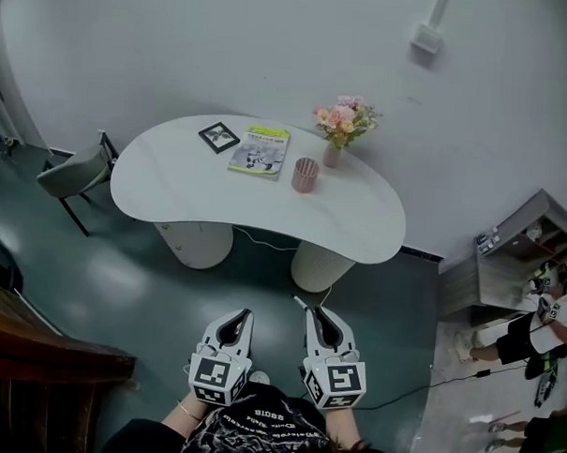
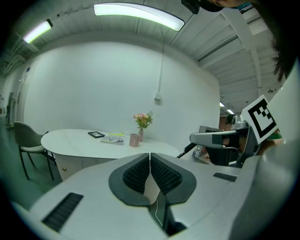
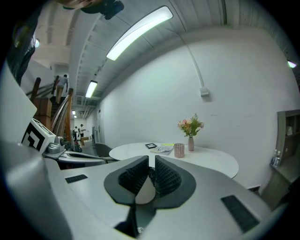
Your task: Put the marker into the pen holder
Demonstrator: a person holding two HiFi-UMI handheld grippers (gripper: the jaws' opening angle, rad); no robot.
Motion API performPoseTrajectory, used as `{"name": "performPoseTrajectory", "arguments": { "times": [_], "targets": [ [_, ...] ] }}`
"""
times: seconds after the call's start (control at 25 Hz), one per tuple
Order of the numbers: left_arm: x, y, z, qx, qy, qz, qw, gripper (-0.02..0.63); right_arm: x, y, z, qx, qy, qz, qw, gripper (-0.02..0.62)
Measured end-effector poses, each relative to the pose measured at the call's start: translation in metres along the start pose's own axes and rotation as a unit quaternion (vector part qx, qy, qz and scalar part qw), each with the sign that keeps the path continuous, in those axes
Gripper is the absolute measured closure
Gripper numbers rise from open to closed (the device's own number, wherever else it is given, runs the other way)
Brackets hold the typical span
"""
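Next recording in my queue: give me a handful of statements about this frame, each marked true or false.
1. The pen holder stands on the table between the booklet and the vase. True.
2. The left hand-held gripper has its jaws wide apart. False: they are together with nothing between them.
3. The marker is in the pen holder. False: the right hand-held gripper is closed on it, well short of the table.
4. A chair stands at the table's left end in the head view. True.
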State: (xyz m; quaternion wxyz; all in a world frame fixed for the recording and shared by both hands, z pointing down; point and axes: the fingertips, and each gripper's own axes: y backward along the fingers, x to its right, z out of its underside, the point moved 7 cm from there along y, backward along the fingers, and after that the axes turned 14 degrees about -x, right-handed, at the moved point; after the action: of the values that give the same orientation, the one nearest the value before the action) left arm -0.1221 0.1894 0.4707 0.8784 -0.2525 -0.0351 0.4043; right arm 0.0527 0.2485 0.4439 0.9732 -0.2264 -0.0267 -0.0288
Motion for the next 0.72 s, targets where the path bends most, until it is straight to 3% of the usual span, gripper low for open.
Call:
{"name": "performPoseTrajectory", "arguments": {
  "times": [0.72],
  "targets": [
    [-0.057,-0.104,-0.071,-0.007,-0.024,0.047,0.9986,0.580,0.049,-0.082,-0.053,-0.004,-0.017,0.055,0.998,0.531]
  ]
}}
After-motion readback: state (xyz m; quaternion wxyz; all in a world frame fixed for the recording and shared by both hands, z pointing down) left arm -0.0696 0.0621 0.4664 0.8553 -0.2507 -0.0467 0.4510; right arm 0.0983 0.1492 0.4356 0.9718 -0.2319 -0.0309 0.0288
